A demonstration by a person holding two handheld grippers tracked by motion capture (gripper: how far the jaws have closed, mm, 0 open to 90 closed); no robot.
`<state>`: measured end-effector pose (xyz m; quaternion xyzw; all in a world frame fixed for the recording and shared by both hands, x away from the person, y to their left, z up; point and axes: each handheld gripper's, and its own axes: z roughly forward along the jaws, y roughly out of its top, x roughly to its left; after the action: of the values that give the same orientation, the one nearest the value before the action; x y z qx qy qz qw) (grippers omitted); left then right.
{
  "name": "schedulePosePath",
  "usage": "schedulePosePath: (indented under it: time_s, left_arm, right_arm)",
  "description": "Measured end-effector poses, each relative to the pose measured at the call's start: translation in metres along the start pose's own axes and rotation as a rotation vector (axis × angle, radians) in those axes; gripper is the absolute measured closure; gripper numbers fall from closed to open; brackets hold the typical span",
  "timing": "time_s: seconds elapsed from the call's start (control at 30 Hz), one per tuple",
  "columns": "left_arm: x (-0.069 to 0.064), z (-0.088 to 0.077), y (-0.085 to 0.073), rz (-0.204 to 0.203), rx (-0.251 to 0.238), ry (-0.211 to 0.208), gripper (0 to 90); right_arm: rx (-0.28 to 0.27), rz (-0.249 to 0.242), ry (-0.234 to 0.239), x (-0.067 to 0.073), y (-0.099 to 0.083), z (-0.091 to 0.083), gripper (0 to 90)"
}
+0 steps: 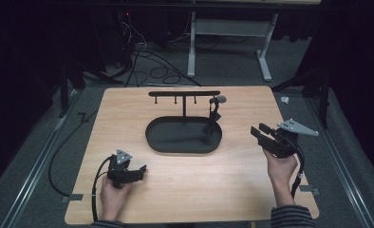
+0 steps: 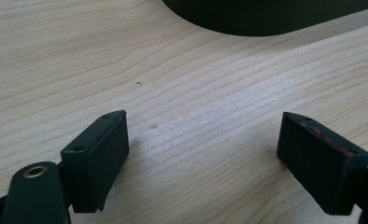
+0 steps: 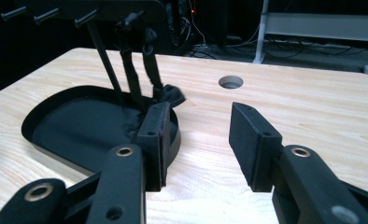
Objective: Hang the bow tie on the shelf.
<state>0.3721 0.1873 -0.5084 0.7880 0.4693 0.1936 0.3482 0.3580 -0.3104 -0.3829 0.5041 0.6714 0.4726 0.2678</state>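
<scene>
Left claw (image 1: pixel 140 170) sits low over the table (image 1: pixel 185 190), jaws spread wide, gripping nothing. Mid-table there's the black oval tray (image 1: pixel 175 142) with a hook stand; a dark strap, maybe a watch (image 1: pixel 214 111), hangs off its right end. Right claw (image 1: pixel 258 133) hovers beside the tray, released and empty.

Tabletop lit from above, surroundings dark; close views slightly soft
</scene>
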Motion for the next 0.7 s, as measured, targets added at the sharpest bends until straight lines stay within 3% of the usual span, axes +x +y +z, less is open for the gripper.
schedulePosePath:
  time_s: [0.7]
  left_arm:
    - [0.0,0.0,0.0,0.0,0.0,0.0,17.3]
  right_arm:
    - [0.007,0.015,-0.002,-0.003,-0.022,-0.012,59.9]
